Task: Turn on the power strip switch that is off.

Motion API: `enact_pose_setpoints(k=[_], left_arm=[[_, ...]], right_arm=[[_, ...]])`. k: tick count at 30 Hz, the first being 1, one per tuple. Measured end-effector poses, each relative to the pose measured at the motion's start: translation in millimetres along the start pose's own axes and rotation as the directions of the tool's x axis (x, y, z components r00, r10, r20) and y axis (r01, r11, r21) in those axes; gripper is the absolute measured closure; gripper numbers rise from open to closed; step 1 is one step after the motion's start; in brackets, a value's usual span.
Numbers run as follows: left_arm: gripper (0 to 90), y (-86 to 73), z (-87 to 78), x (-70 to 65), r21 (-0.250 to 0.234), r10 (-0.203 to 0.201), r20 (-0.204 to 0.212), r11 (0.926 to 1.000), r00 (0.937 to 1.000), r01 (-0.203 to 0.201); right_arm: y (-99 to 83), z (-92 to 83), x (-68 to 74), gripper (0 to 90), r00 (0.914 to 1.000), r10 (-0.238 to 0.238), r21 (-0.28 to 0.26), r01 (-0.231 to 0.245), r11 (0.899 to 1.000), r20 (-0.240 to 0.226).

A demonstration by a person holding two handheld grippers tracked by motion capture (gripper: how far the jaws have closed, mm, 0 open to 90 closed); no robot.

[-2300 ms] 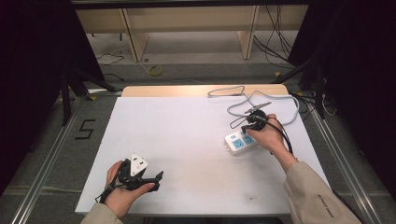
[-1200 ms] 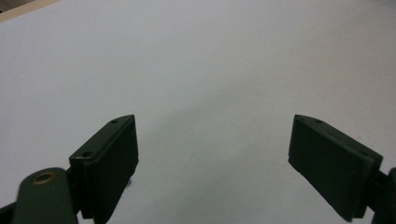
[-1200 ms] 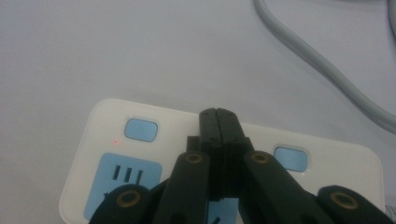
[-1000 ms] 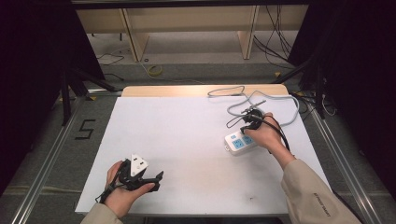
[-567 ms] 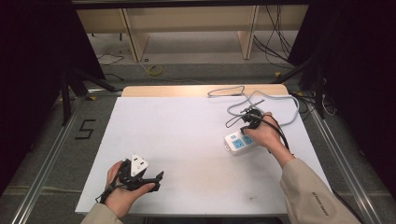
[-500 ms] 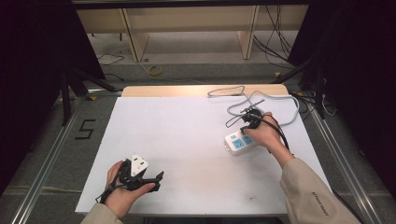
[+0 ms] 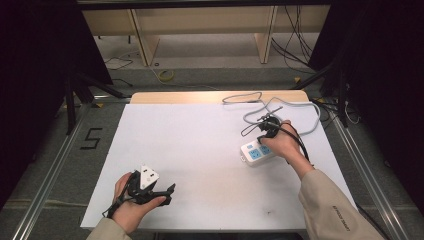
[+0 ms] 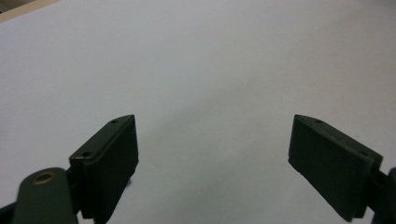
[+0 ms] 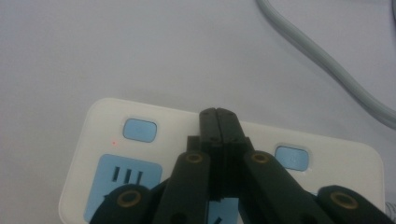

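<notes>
1. The right claw [image 9: 218,116] is pressed together, with nothing between its jaws. Its tip sits over the top of the white power strip [image 9: 336,163], between two small blue buttons [image 9: 139,129].
2. The claw's black arms hide the middle of the power strip. One blue socket [image 9: 122,179] is partly covered, so I cannot see all of it.
3. A tiny red light [image 9: 113,143] glows near the left button.
4. In the high view, the right hand [image 7: 281,142] covers most of the right claw [image 7: 267,131], so its jaws are hard to make out there.
5. The power strip [image 7: 256,154] lies on the right side of the white counter [image 7: 200,135]. Its grey cord [image 7: 300,107] loops behind it.
6. The left claw [image 8: 212,154] is spread wide, with only bare counter between its jaws.
7. In the high view, the left claw [image 7: 169,192] rests near the front left edge of the counter, held by the left hand [image 7: 129,200].
8. Compared with a moment ago, both hands and the power strip are in the same places. Nothing looks moved.
</notes>
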State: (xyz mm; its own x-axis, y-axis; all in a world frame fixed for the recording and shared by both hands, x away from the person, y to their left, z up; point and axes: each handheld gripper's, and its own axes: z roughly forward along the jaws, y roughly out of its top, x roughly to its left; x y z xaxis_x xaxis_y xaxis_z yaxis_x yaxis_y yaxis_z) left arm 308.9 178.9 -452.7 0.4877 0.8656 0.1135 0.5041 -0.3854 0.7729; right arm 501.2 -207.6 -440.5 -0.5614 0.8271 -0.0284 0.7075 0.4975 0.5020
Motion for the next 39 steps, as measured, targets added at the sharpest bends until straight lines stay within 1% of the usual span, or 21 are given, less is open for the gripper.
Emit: enact_pose_setpoints(k=[8,13,17,22,27,39], left_arm=[[15.6,0.0,0.1,-0.1,0.001,-0.002,0.000,1.0000,1.0000,0.002],[15.6,-0.1,0.4,0.0,0.002,-0.002,0.000,1.0000,1.0000,0.002],[15.6,-0.1,0.3,0.2,0.000,-0.002,-0.001,1.0000,1.0000,0.002],[15.6,-0.1,0.3,0.4,0.001,-0.002,-0.001,1.0000,1.0000,0.002],[15.6,-0.2,0.5,0.6,0.002,-0.002,0.000,1.0000,1.0000,0.002],[15.6,-0.2,0.5,0.6,0.002,-0.003,-0.001,1.0000,1.0000,0.003]], right_arm=[[0.0,-0.1,-0.6,90.0,1.0000,0.000,0.000,0.000,1.000,-0.003],[0.3,-0.2,0.6,90.0,1.0000,-0.007,0.003,0.007,1.000,0.004],[-0.4,-0.3,0.0,90.0,1.0000,-0.006,-0.002,0.006,1.000,0.000],[-1.1,-0.3,0.7,90.0,0.9999,-0.015,-0.010,0.015,1.000,0.007],[-2.1,-0.4,-0.2,90.0,1.0000,-0.007,-0.016,0.007,1.000,0.001],[-2.6,-0.4,0.7,90.0,0.9998,-0.019,-0.022,0.019,1.000,0.004]])
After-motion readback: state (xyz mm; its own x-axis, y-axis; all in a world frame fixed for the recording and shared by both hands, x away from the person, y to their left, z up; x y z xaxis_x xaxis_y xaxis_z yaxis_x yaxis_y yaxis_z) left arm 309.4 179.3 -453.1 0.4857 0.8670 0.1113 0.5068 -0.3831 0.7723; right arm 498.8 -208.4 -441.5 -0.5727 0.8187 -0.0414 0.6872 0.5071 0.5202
